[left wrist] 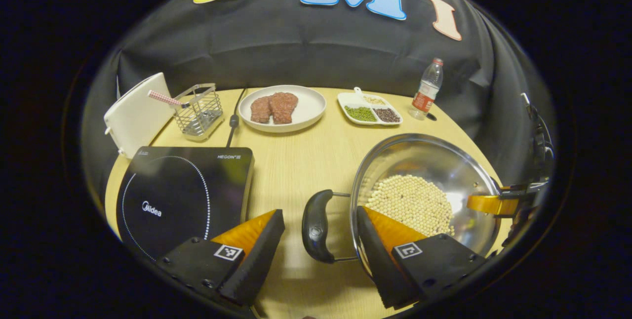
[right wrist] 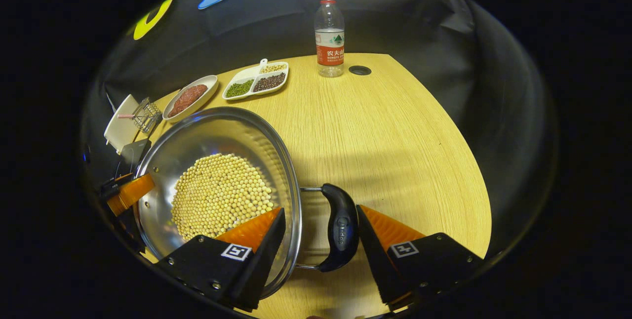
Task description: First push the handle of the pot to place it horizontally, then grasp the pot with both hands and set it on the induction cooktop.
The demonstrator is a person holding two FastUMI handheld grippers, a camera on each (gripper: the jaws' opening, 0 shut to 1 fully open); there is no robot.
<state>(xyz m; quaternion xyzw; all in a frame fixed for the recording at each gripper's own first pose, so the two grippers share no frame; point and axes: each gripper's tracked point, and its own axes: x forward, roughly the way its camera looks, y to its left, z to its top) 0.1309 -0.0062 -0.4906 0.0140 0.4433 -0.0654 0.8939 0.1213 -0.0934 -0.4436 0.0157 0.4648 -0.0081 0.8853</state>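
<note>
- While the steel pot (left wrist: pixel 424 185) of soybeans sits on the desk (left wrist: pixel 296 161) right of the induction cooktop (left wrist: pixel 182 195), each side handle (left wrist: pixel 317 225) lies between open jaws.
- Left gripper (left wrist: pixel 321 240) and right gripper (right wrist: pixel 321 240) both straddle, neither clamped.

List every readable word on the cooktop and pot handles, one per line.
"Midea": on the black glass induction cooktop, inside its dotted ring.
Small white print at the cooktop's far corner: too small to trust.
Embossed word on the black plastic pot handle: too blurred.
</note>
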